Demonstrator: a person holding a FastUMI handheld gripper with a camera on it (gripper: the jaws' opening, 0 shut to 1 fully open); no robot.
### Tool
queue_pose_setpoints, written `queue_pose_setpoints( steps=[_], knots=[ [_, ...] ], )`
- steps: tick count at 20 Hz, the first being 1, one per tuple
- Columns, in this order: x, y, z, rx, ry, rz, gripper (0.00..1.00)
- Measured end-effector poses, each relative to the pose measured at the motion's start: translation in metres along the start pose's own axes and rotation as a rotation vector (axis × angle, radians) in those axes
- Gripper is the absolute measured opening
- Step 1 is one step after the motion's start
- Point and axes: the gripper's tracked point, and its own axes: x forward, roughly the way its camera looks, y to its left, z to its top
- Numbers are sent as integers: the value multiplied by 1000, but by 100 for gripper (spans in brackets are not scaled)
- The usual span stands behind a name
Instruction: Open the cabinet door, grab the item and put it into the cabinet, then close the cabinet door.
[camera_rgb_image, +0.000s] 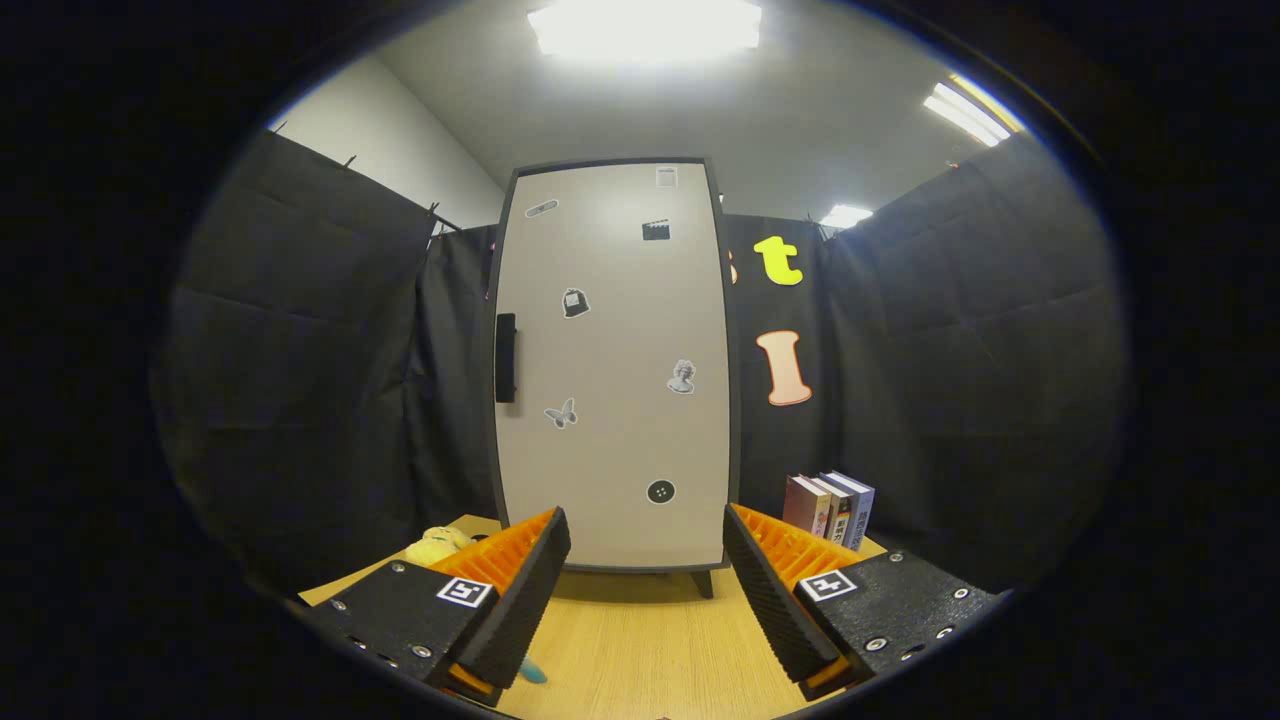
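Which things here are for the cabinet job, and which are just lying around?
For the job:
- cabinet door, shut
- black door handle
- yellow plush toy, probably the item
- hand-held gripper, fingers open, holding nothing

Just lying about:
- books standing beside the cabinet
- stickers on the door

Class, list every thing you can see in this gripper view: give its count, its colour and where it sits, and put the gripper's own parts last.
cabinet: one, pale grey door shut, dark frame, standing on the table beyond the fingers.
door handle: one, black, on the door's left edge.
stickers: several, grey and black, scattered over the door.
books: a few, upright, right of the cabinet.
soft toy: one, yellow, left of the cabinet, partly behind the left finger.
table: one, light wood.
gripper: one, black with orange, open, nothing between its fingers.
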Motion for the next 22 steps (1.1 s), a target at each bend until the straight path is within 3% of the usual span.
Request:
queue_pose_setpoints(
  steps=[12,22],
  knots=[
    [79,80,39,27,-18,207,95],
    [167,138,52,0,-10,287,95]
  ],
)
